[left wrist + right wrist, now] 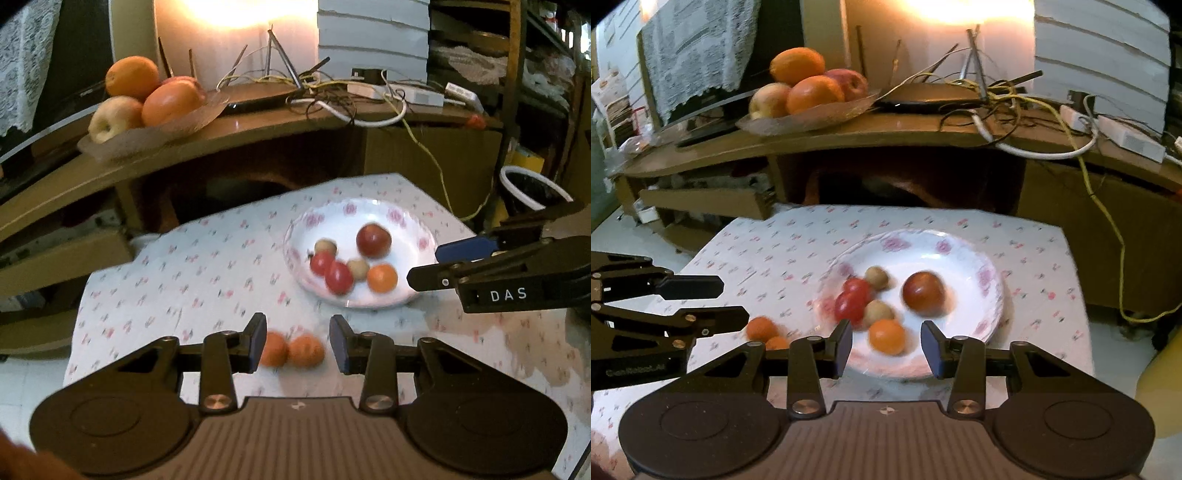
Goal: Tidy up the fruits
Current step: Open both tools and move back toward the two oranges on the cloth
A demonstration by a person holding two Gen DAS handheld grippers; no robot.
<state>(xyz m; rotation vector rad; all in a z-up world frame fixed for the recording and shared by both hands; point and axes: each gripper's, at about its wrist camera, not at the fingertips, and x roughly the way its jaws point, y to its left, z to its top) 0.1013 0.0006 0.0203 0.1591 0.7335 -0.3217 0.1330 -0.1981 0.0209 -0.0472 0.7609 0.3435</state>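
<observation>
One plate (991,291) stands on the cloth (768,254). In it there are six fruits: two red tomatoes (851,301), two small brown fruits (877,277), one orange (886,336) and one dark red fruit (923,293). Two more small oranges (291,350) lie on the cloth beside the plate. On the shelf (886,134) one tray (798,118) holds four big fruits: two oranges (798,64) and two apples (770,99). Two grippers are in view.
</observation>
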